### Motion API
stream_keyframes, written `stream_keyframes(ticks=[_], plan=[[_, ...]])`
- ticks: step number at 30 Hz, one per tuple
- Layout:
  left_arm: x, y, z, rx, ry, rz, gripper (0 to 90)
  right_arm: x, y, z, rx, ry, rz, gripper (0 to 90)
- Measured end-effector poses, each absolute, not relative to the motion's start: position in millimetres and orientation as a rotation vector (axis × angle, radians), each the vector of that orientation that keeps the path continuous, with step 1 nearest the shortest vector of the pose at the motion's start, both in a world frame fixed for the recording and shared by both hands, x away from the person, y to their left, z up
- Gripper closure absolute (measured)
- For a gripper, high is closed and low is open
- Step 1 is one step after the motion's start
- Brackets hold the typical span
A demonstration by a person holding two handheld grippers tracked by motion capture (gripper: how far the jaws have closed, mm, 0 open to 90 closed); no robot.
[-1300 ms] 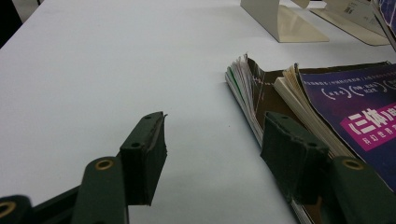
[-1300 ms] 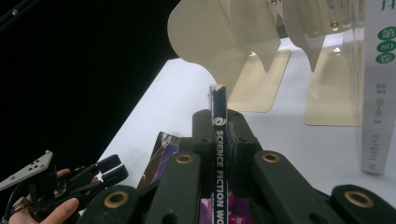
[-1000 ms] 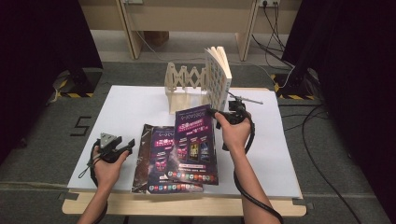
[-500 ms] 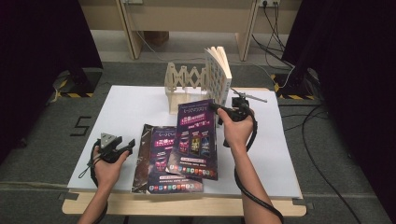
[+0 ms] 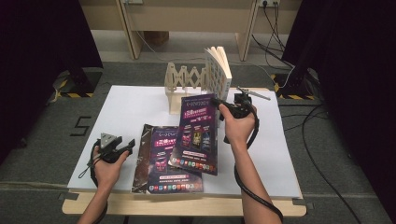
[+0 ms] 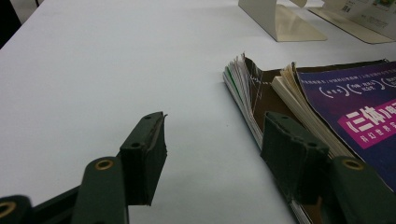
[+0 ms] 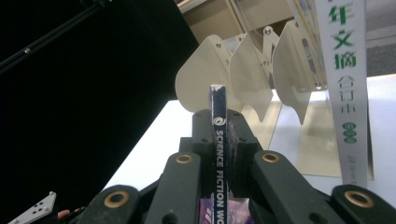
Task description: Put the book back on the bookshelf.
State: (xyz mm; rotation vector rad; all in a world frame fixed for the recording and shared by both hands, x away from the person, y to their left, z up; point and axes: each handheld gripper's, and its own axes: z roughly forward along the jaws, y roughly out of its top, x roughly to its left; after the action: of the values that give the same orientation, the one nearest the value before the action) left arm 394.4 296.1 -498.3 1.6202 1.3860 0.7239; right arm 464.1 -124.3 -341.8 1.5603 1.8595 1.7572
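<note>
Holding a purple magazine (image 5: 198, 133) by its upper right edge, the right gripper (image 5: 219, 103) sits just right of frame centre in the high view. Its jaws are clamped narrow on the magazine; in the right gripper view the dark spine (image 7: 218, 140), lettered "SCIENCE FICTION", stands upright between the two black jaws. The magazine is tilted, top edge raised toward the rack, lower edge resting on or just above a second purple magazine (image 5: 173, 161) that lies flat on the table (image 5: 126, 107).

The flat magazine rests on a thin brown-edged booklet (image 5: 140, 158), whose fanned pages (image 6: 243, 88) appear in the left gripper view at right of centre.

Left gripper (image 5: 122, 145): lower left of the high view, held in the left hand (image 5: 108, 163), low over the white table surface, just left of the stacked magazines. Jaws wide apart, nothing between them; in the left gripper view the right-hand jaw lies near the booklet edge, contact cannot be told.

Behind the held magazine, a cream accordion-style book rack (image 5: 187, 81) stands at upper centre. A white book (image 5: 218, 70) stands upright at the rack's right end, pages fanned slightly; its spine (image 7: 348, 84) with green characters shows at the right edge of the right gripper view.
</note>
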Motion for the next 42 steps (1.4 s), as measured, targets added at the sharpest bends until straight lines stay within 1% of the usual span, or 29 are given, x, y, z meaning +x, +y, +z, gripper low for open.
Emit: stream_keyframes(ticks=[42], plan=[[394.0,296.2,-498.4,1.618,1.380,0.730,39.5,474.0,-118.9,-315.0,1.484,1.733,1.774,84.8]])
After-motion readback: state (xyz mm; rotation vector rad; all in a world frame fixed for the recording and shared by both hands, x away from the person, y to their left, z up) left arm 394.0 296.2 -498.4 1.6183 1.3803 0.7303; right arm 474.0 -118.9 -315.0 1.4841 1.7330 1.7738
